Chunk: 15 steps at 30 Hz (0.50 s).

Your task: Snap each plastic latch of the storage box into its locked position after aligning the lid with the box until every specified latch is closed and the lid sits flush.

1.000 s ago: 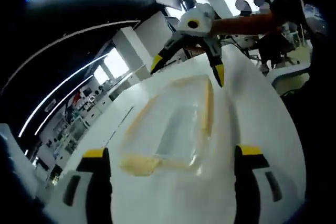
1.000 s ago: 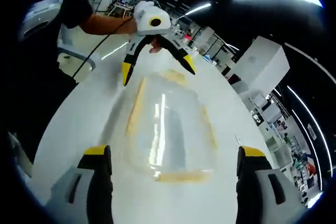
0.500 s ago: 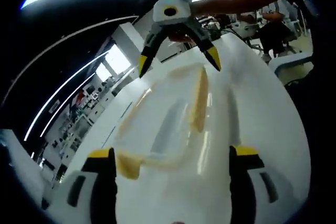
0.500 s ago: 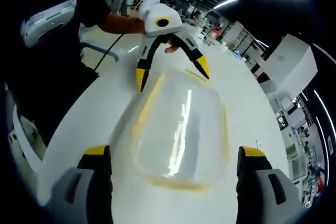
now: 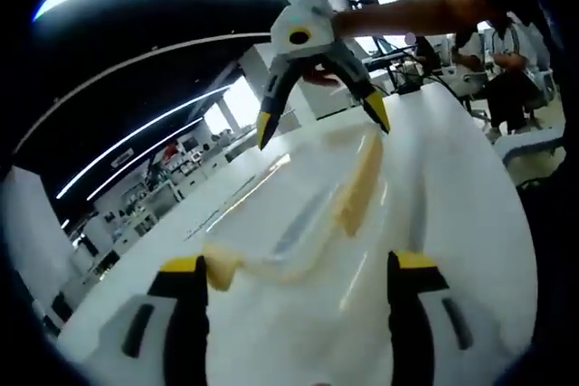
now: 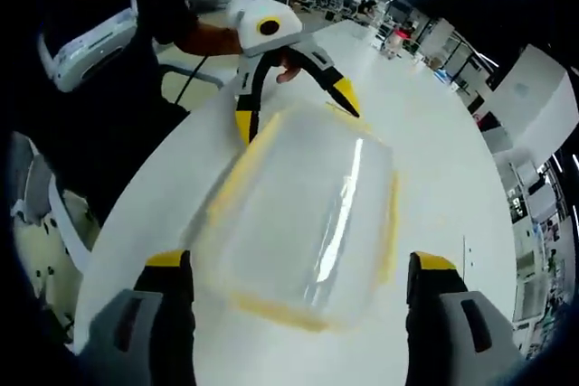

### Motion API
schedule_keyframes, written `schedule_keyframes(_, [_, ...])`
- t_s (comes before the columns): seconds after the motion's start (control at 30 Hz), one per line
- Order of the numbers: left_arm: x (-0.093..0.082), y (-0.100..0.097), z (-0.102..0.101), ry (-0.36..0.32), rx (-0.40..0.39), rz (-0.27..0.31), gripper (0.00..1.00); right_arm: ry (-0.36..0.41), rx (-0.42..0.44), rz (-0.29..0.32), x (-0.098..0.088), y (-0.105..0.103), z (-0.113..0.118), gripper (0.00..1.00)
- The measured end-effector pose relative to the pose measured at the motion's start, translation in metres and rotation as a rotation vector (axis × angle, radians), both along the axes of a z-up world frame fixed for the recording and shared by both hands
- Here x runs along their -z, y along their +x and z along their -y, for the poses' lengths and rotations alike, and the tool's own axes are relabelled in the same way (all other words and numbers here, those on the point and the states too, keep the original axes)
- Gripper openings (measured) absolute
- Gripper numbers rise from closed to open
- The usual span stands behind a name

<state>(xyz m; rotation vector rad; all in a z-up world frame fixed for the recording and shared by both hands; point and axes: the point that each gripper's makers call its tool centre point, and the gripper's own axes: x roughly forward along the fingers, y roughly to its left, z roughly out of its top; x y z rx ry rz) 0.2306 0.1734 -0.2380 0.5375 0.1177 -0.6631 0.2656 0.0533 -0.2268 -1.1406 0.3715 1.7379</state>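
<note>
The clear storage box [image 6: 308,223] with yellow latches [image 5: 360,189] lay mid-frame on the white table [image 6: 434,142], between both wide-spread grippers [image 6: 294,273] [image 5: 298,268]. It looked light, slick and flexible; pressing latch edges seemed safest.

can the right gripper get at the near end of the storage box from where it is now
Probably yes. The right gripper is open, its jaws either side of the near end of the storage box, with bare white table around it and nothing between.

A clear plastic storage box [image 6: 303,223] with its lid on lies on the white tabletop [image 6: 425,133]. Pale yellow latches [image 5: 359,189] line its edges. Blur hides whether they are snapped shut.
</note>
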Motion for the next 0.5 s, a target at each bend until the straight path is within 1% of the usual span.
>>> schedule_keyframes(0.07, [-0.003,0.000,0.000,-0.031,-0.020,0.016,0.79,-0.015,-0.008,-0.010,0.002,-0.001,-0.001,0.98])
schedule_keyframes(0.13, [-0.004,0.000,-0.001,-0.051,-0.037,0.019,0.78,-0.025,-0.022,-0.013,0.001,-0.001,0.000,0.98])
schedule_keyframes(0.2, [-0.004,-0.001,0.000,-0.089,-0.051,0.007,0.78,-0.033,-0.037,-0.022,0.001,-0.002,0.000,0.97])
schedule_keyframes(0.27, [-0.003,-0.001,-0.002,-0.105,-0.074,-0.001,0.78,-0.055,-0.038,-0.047,0.000,-0.002,0.002,0.95])
schedule_keyframes(0.43, [0.000,0.000,-0.001,-0.116,-0.099,0.009,0.78,-0.069,-0.048,-0.089,-0.007,0.000,0.000,0.94])
schedule_keyframes(0.47, [0.000,0.000,0.001,-0.116,-0.104,0.010,0.79,-0.065,-0.046,-0.110,-0.012,0.000,-0.003,0.92])
schedule_keyframes(0.5, [0.001,0.001,0.001,-0.112,-0.109,0.014,0.79,-0.064,-0.044,-0.116,-0.015,0.002,-0.005,0.88])
